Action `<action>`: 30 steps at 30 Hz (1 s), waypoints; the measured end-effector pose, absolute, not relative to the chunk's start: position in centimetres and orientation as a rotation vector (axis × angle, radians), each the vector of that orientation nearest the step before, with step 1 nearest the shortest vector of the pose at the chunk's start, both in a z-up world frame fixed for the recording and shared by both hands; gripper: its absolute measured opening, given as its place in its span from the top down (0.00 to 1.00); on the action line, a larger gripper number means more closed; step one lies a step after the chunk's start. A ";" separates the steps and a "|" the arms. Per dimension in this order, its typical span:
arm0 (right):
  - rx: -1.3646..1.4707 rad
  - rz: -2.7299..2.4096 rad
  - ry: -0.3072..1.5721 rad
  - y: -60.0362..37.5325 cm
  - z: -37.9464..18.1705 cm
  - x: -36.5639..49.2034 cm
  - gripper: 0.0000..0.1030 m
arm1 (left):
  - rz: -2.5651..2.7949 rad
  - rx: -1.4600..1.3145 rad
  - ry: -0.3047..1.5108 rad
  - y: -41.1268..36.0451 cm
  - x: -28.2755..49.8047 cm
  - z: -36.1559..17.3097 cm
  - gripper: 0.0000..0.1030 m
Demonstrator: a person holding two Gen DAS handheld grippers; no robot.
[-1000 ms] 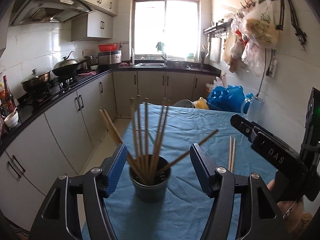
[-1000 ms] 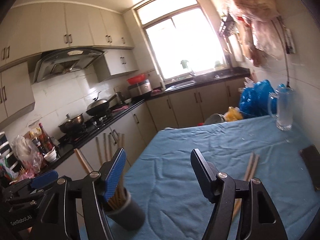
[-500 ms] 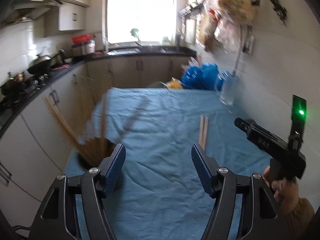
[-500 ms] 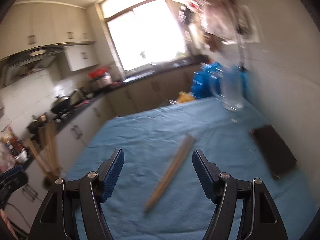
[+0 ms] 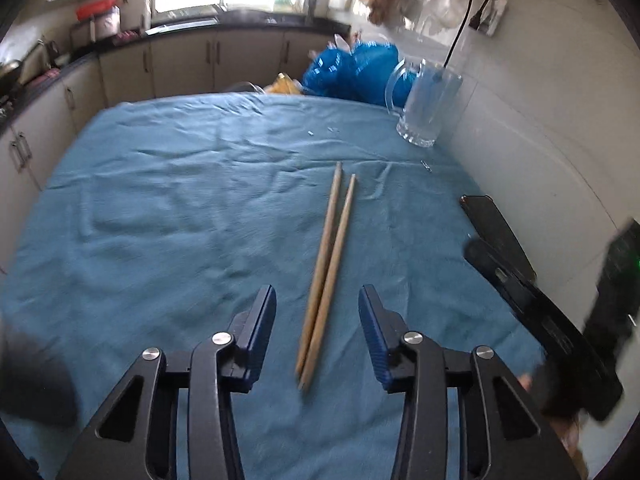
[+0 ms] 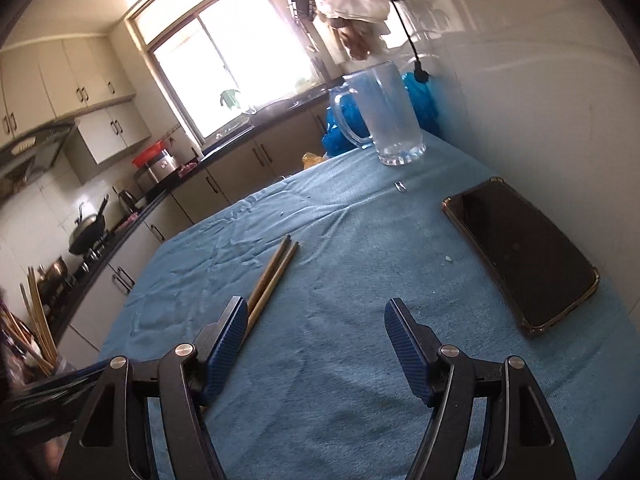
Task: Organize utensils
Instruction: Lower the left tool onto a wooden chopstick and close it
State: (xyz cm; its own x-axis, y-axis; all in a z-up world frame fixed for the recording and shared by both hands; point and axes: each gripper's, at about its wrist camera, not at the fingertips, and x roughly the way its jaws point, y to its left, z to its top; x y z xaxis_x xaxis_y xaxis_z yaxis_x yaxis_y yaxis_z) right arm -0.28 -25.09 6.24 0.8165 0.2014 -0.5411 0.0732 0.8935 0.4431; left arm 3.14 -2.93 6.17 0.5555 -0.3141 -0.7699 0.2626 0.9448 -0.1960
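Two wooden chopsticks (image 5: 329, 264) lie side by side on the blue cloth; they also show in the right wrist view (image 6: 272, 276). My left gripper (image 5: 317, 322) is open and empty, its jaws straddling the near ends of the chopsticks just above the cloth. My right gripper (image 6: 316, 332) is open and empty, with the chopsticks passing behind its left finger (image 6: 224, 340). The cup of several chopsticks (image 6: 38, 332) stands at the table's left edge in the right wrist view. The right gripper's body (image 5: 552, 320) shows at the right of the left wrist view.
A glass mug (image 5: 428, 110) (image 6: 386, 120) stands at the far right corner by the wall. A black phone (image 6: 520, 256) (image 5: 496, 232) lies at the right side of the cloth. Blue bags (image 5: 352, 72) sit beyond the table. Kitchen cabinets line the left.
My left gripper has swung right, away from the cup, and come down over the two loose chopsticks. My right gripper has also turned right and lowered toward the cloth near them.
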 end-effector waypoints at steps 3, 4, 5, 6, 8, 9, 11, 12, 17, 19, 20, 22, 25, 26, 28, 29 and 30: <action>0.532 0.082 0.630 -26.2 5.7 -0.2 0.27 | -0.356 -0.049 0.963 -4.7 6.2 4.3 0.63; 0.547 0.085 0.631 -26.4 5.6 -0.2 0.27 | -0.356 -0.045 0.974 -4.9 6.9 3.9 0.65; 0.561 0.088 0.632 -26.6 5.5 -0.3 0.27 | -0.353 -0.042 0.987 -5.2 7.7 3.4 0.67; 0.575 0.093 0.632 -26.7 5.4 -0.3 0.27 | -0.348 -0.040 1.003 -5.4 8.6 2.9 0.69; 0.595 0.111 0.632 -26.8 5.4 -0.2 0.27 | -0.347 -0.041 1.025 -5.8 9.8 2.1 0.72; 0.599 0.117 0.632 -26.7 5.4 -0.2 0.27 | -0.344 -0.037 1.025 -6.0 10.2 1.8 0.73; 0.603 0.129 0.633 -26.6 5.4 -0.3 0.27 | -0.352 -0.024 1.020 -6.3 10.6 1.9 0.75; 0.605 0.134 0.638 -26.5 5.4 -0.3 0.27 | -0.363 -0.033 1.024 -6.3 10.9 1.9 0.77; 0.637 0.148 0.661 -26.6 5.0 0.0 0.27 | -0.376 -0.052 1.017 -6.1 11.4 1.9 0.80; 0.650 0.148 0.667 -26.7 4.8 -0.1 0.27 | -0.348 0.004 0.999 -6.5 11.4 2.0 0.82; 0.655 0.147 0.668 -26.7 4.7 -0.1 0.27 | -0.338 0.034 0.996 -6.8 11.5 2.0 0.87; 0.657 0.144 0.670 -26.8 4.7 -0.2 0.27 | -0.318 0.095 0.985 -7.1 11.5 1.8 0.93; 0.649 0.144 0.671 -26.5 4.8 -0.4 0.27 | -0.303 0.154 0.966 -7.7 11.5 1.7 0.93; 0.643 0.144 0.674 -26.4 4.8 -0.4 0.27 | -0.294 0.180 0.960 -8.0 11.5 1.7 0.93; 0.630 0.147 0.682 -26.1 4.7 -0.3 0.26 | -0.272 0.224 0.949 -8.8 11.5 1.6 0.93; 0.618 0.146 0.688 -25.9 4.7 -0.3 0.26 | -0.266 0.229 0.950 -8.8 11.4 1.6 0.93; 0.609 0.144 0.692 -25.7 4.6 -0.2 0.26 | -0.253 0.220 0.958 -8.6 11.3 1.7 0.94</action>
